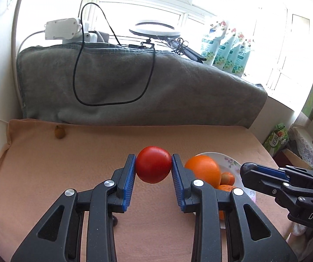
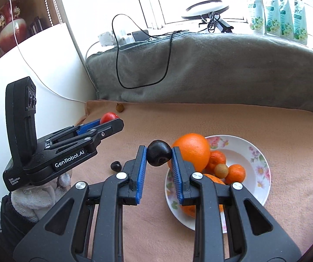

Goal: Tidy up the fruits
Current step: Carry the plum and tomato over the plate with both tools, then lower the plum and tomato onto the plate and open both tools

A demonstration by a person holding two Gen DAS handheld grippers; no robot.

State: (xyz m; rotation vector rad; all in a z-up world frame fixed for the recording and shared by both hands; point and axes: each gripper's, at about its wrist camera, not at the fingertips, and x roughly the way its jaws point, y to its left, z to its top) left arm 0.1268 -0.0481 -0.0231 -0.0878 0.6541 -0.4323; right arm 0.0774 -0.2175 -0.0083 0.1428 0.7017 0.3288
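Note:
My left gripper (image 1: 153,167) is shut on a red tomato (image 1: 153,164), held above the peach cloth; the right wrist view shows the same tomato (image 2: 109,117) at the left. My right gripper (image 2: 159,156) is shut on a small dark round fruit (image 2: 159,155), just left of the floral plate (image 2: 257,163). On the plate lie a big orange (image 2: 192,150), several small tangerines (image 2: 236,172) and a small tan fruit (image 2: 221,170). Another dark fruit (image 2: 115,166) and a small brown fruit (image 2: 120,107) lie on the cloth.
A grey blanket (image 2: 211,69) with a black cable (image 2: 121,65) looped over it rises behind the peach cloth (image 2: 265,120). Bottles (image 2: 278,11) and a ring lamp (image 2: 206,7) stand on the sill. A white wall panel (image 2: 53,65) closes the left side. A gloved hand (image 2: 36,198) holds the left gripper.

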